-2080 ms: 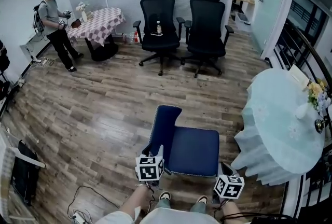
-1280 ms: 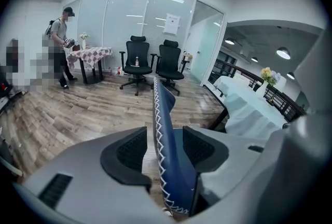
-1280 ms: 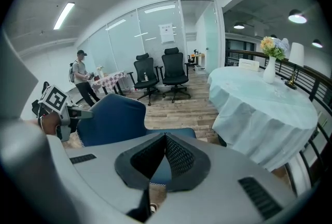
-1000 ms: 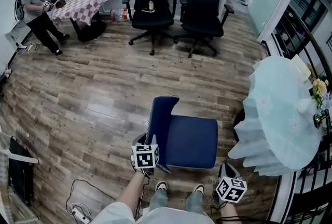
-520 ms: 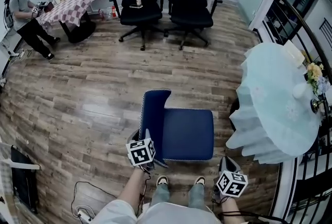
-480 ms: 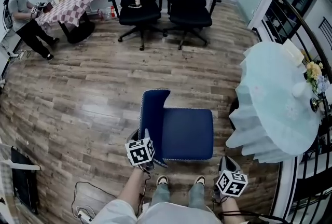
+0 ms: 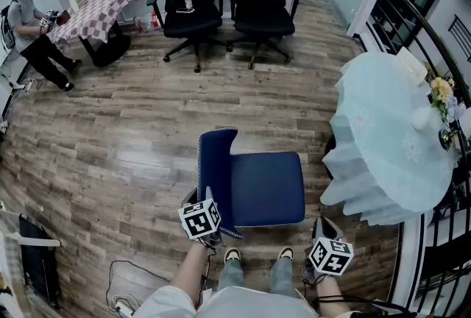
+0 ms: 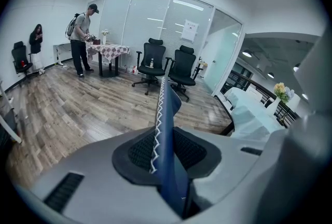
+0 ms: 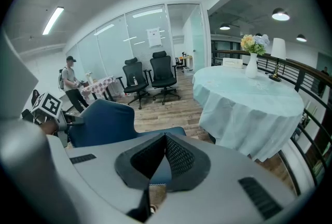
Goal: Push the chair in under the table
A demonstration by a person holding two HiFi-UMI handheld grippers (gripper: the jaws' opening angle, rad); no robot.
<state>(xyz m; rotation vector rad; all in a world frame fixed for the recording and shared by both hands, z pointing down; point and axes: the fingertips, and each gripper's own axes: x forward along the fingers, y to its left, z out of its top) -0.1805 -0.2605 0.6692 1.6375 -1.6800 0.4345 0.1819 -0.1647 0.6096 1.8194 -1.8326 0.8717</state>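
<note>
**A:** Tongs at the bottom of the head view, then: left tongs (image 7: 207, 199) and right tongs (image 9: 165, 138), both close to the person's body. What do they face, biggest thing first?

**B:** A round bench (image 7: 368, 125) under a pale cloth fills the right side. The blue chair (image 7: 266, 188) stands on the wood floor (image 7: 132, 125) just left of it. A strip of floor shows between the seat's front and the cloth's hem, so the chair is not yet under.

**A:** Which way does the chair point?

**B:** Its seat opens toward the bench. The backrest (image 7: 215, 162) stands on the side away from the bench, and its long edge runs away from the person, roughly parallel to the bench's near side. I judge the push must go rightward across the head view, square to that backrest.

**A:** And the grips?

**B:** The left tongs have just been closing. The white-stitched edge of the backrest stands upright between their jaws, pinched at its near end. The right tongs are closed tip to tip on nothing. They sit by the seat's near right corner, toward the bench.

**A:** So which hand drives?

**B:** The left, I would say, because it is already on the backrest. The right is nearer the bench and on the wrong side of the chair to push.
</note>
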